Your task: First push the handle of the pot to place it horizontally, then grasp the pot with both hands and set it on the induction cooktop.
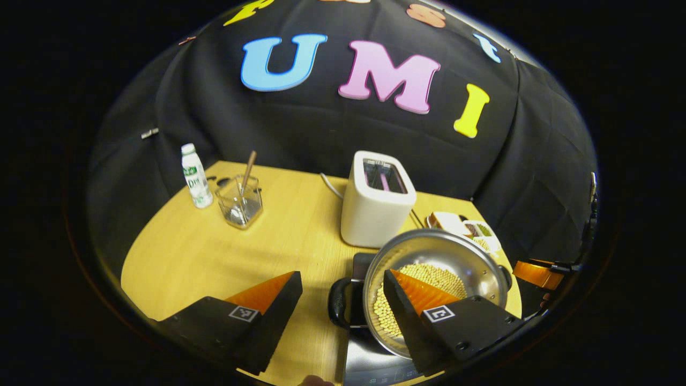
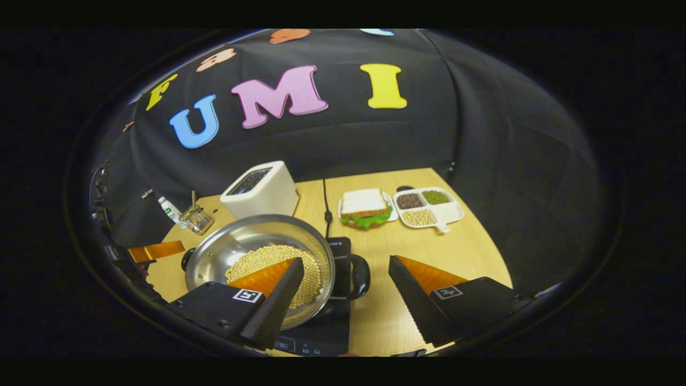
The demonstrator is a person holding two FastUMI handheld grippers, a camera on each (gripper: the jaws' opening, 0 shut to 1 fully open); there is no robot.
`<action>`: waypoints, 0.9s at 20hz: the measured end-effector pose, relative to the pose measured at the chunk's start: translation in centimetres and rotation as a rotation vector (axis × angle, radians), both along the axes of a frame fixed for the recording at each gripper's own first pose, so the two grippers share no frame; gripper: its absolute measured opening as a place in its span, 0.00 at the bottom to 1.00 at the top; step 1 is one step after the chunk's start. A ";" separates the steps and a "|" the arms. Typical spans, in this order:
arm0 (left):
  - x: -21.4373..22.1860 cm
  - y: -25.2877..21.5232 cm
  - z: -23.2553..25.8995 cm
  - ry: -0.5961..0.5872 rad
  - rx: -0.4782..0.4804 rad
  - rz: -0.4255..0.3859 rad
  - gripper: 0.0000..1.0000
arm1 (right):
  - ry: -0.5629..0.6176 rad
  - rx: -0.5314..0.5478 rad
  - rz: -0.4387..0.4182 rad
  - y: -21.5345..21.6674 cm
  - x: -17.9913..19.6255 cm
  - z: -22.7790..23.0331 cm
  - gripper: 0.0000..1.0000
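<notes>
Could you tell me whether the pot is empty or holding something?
Holding something: pale round beans cover the bottom of the pot.

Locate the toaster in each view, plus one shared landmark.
Left gripper view: toaster at centre, just behind the pot.
Right gripper view: toaster left of centre, behind the pot.
Shared landmark: the pot with beans, right in front of the toaster in both.
</notes>
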State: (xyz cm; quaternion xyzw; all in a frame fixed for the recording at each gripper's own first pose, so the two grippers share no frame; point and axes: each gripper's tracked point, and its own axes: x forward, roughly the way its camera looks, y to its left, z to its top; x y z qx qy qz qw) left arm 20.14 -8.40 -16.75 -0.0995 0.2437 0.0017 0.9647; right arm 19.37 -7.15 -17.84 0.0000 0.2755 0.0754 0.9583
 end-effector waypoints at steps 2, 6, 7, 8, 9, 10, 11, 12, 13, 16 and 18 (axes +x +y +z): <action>-1.8 1.0 4.4 -0.086 0.048 0.013 0.96 | -0.105 -0.012 -0.026 -0.5 -1.6 4.4 0.99; -6.1 1.3 11.5 -0.253 0.077 -0.012 0.95 | -0.285 0.001 -0.078 -1.5 -5.9 12.4 0.98; -7.2 1.3 12.3 -0.274 0.081 -0.022 0.95 | -0.330 0.022 -0.097 -1.8 -7.1 14.3 0.99; -8.3 1.3 12.6 -0.283 0.088 -0.029 0.95 | -0.369 0.047 -0.123 -2.2 -8.3 15.9 0.99; -9.6 1.1 13.1 -0.293 0.098 -0.045 0.95 | -0.398 0.067 -0.152 -2.8 -9.7 17.0 0.98; -10.7 1.0 13.7 -0.309 0.110 -0.053 0.95 | -0.419 0.078 -0.175 -3.2 -10.9 17.7 0.98; -11.9 1.0 14.6 -0.341 0.124 -0.066 0.95 | -0.433 0.076 -0.194 -3.8 -12.1 18.2 0.98; -12.7 1.1 15.5 -0.372 0.135 -0.072 0.95 | -0.445 0.069 -0.212 -4.2 -13.3 18.5 0.98; -13.6 1.2 16.3 -0.396 0.141 -0.074 0.95 | -0.453 0.061 -0.226 -4.5 -14.6 18.8 0.98; -15.8 1.7 18.1 -0.453 0.123 -0.076 0.95 | -0.502 0.032 -0.263 -4.9 -17.7 19.9 0.98; -16.3 1.9 17.8 -0.442 0.116 -0.078 0.95 | -0.535 -0.014 -0.282 -5.3 -19.1 20.2 0.98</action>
